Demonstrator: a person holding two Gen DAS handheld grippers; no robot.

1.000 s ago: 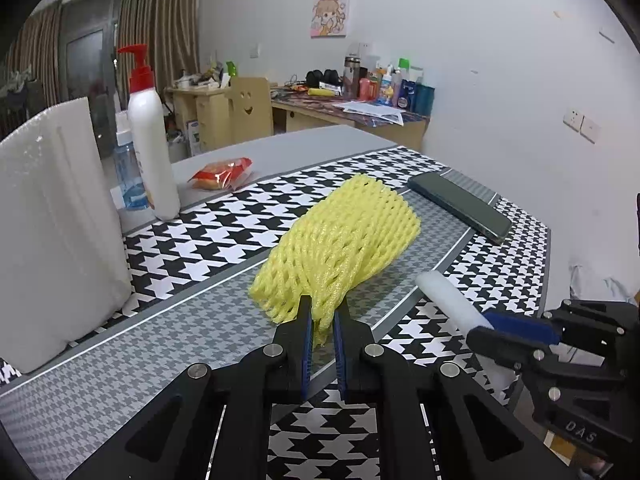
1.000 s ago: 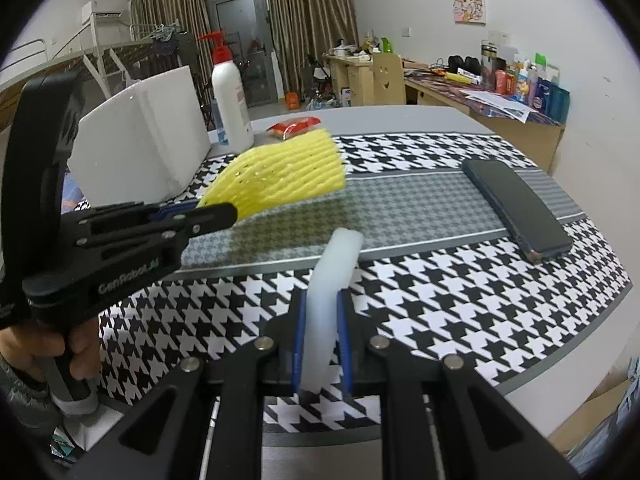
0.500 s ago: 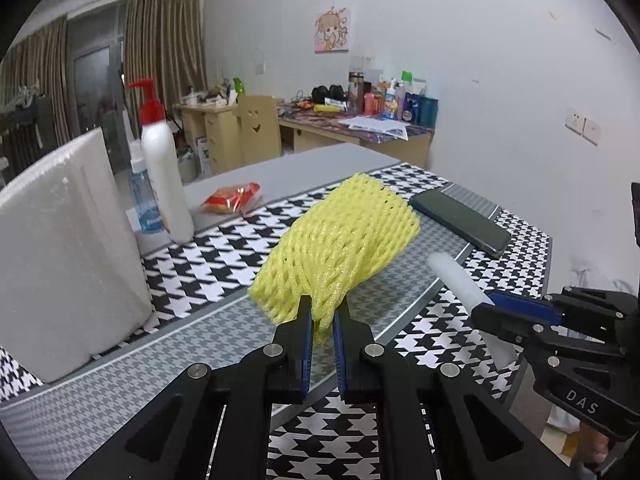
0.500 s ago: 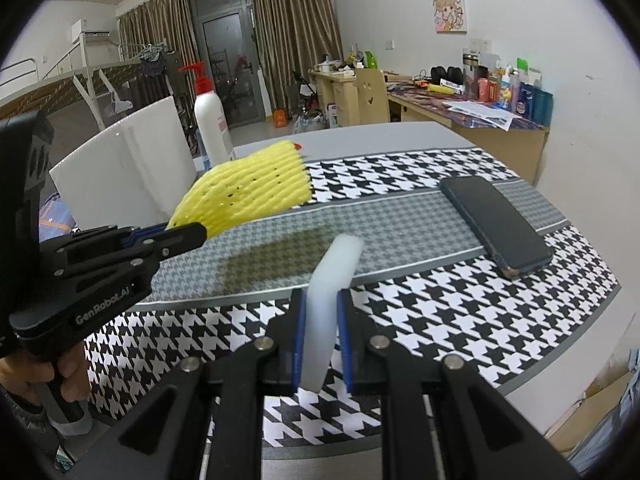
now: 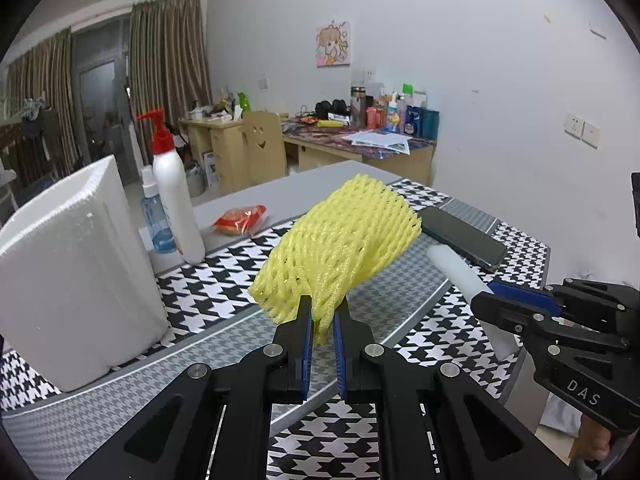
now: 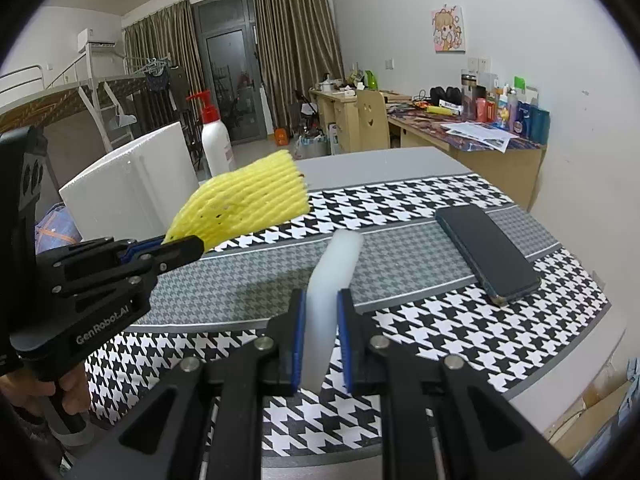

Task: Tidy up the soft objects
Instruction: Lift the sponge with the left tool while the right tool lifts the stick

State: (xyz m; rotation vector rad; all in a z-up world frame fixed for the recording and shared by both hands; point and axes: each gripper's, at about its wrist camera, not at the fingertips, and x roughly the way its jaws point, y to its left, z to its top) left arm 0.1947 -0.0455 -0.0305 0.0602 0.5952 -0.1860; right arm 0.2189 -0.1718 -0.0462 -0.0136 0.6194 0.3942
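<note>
My left gripper [image 5: 321,312] is shut on a yellow foam net sleeve [image 5: 340,244] and holds it in the air above the houndstooth table mat [image 5: 208,292]. It also shows in the right wrist view [image 6: 244,200], at the left. My right gripper [image 6: 321,300] is shut on a white foam strip [image 6: 332,280], held above the mat's front part. The strip also shows in the left wrist view [image 5: 460,276], to the right of the net.
A white foam box [image 5: 72,280] stands at the left on the mat. Behind it are a white pump bottle [image 5: 174,196], a blue spray bottle [image 5: 156,220] and a red snack packet [image 5: 240,220]. A black phone [image 6: 486,252] lies at the right.
Both grippers have risen higher above the table with the net and the strip still held. The table objects have not moved.
</note>
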